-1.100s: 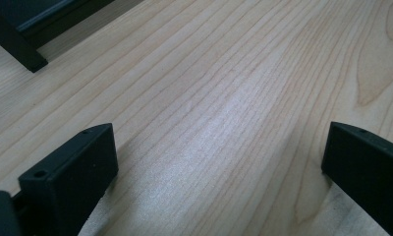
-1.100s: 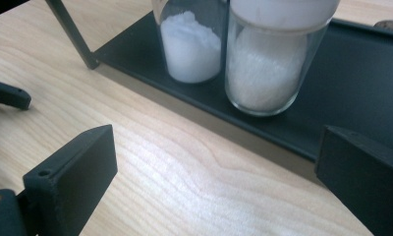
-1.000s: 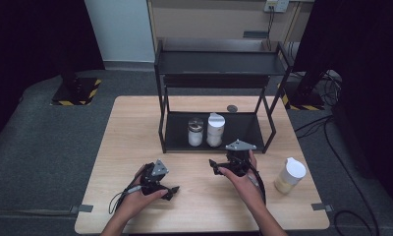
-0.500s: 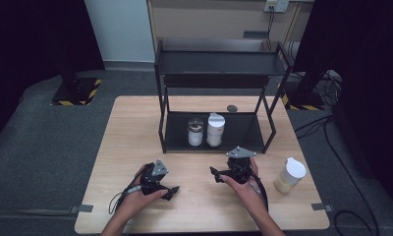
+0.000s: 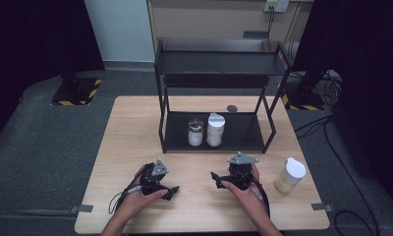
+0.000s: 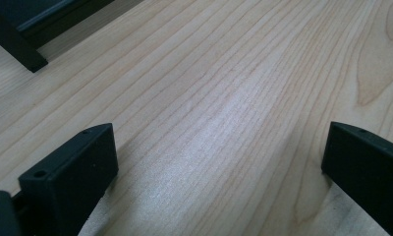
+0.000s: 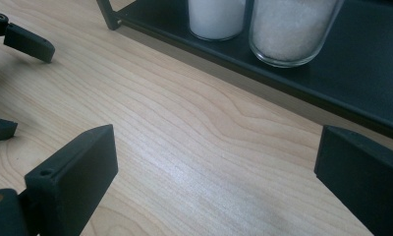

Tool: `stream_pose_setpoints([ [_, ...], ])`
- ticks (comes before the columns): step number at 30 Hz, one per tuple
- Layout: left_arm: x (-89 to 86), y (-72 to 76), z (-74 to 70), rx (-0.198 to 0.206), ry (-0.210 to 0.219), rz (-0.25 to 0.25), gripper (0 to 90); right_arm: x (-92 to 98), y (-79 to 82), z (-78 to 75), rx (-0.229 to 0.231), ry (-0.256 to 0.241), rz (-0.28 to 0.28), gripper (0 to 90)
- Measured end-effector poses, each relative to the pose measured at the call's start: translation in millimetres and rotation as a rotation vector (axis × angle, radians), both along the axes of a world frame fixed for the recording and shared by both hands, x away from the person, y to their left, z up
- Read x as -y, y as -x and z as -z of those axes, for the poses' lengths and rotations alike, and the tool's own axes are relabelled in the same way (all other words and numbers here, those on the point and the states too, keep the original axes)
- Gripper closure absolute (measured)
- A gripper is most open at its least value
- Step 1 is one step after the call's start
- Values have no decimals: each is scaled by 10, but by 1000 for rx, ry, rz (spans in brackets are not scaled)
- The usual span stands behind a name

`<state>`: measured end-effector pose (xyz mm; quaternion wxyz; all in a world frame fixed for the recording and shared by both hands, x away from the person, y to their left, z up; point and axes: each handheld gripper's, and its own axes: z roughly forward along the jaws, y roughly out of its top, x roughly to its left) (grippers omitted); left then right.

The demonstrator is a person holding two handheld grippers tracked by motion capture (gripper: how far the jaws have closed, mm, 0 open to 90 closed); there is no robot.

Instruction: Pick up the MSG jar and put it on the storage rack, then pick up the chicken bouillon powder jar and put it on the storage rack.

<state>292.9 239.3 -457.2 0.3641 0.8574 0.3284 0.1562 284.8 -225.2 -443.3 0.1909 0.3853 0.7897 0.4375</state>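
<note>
Jars: two on the lower shelf of the black rack (image 5: 219, 64), side by side and touching or nearly so, a metal-lidded jar (image 5: 195, 132) at left and a white-lidded jar (image 5: 215, 130) at right; both hold white contents. In the right gripper view we see their lower parts, metal-lidded jar (image 7: 215, 18) and white-lidded jar (image 7: 290, 30), just behind the shelf's front edge. Third item: a bottle (image 5: 289, 175) with a white cap, standing on the surface (image 5: 135, 128) to the right of the rack, near our right hand. Small dark disc (image 5: 232, 108): on the surface behind the rack, kind unclear. Left tongs (image 5: 171, 191): held low over bare surface, jaws wide apart, nothing between them; the left gripper view confirms wood grain alone between the jaws. Right tongs (image 5: 216, 179): also low, jaws wide apart and empty, facing the rack front, the jars ahead and near but not touched; the bottle sits to their right, apart. Step in hand, as we judge it: a pause or approach with both tongs free. Next move, in our estimate: carry the right tongs forward under the upper shelf, centre the open jaws on one jar, avoid nudging its neighbour, then close.
</note>
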Motion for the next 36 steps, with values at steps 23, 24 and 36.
stream_pose_setpoints([
  [23,-3,13,2,-1,1,10,0,22,43,81,-13,-4,7,32],
  [24,-3,13,2,-1,2,10,0,21,43,84,-14,-4,7,33],
  [36,-3,12,2,-1,1,10,0,-1,68,29,-2,-6,-9,32],
])
